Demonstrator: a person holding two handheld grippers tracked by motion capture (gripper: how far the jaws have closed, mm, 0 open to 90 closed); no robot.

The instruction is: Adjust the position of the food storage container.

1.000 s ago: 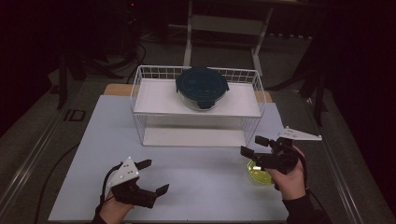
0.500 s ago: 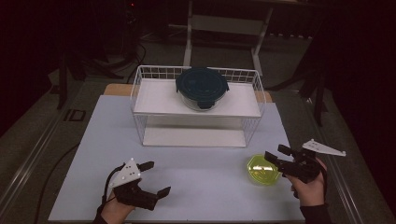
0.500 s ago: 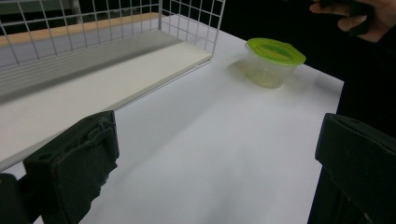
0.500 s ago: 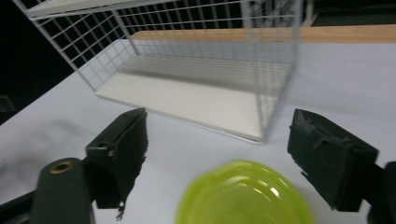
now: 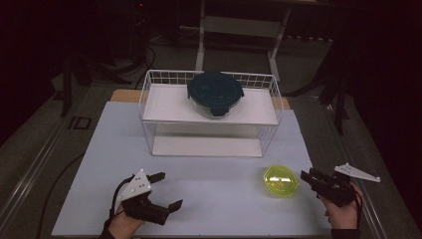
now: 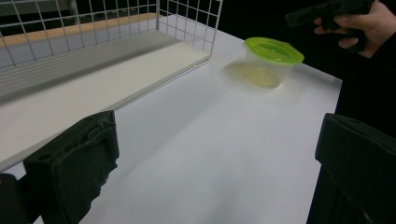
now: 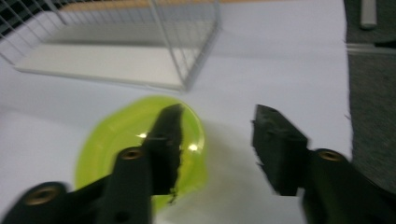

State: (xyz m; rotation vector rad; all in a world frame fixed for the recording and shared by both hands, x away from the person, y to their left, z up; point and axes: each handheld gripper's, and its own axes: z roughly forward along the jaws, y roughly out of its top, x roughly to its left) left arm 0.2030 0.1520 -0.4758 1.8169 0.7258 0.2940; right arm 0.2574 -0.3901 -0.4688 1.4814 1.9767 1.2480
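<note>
While your right gripper (image 5: pixel 304 177) sits just right of the green-lidded container (image 5: pixel 280 181), jaws apart and just narrowing around nothing, square them before clamping.

The table (image 5: pixel 209 199) lay open between the left gripper (image 5: pixel 166 191) and the tub (image 5: pixel 280 180), with bare board all the way. Behind it the wire rack (image 5: pixel 149 114) blocked the far side (its lower shelf had room underneath).
</note>
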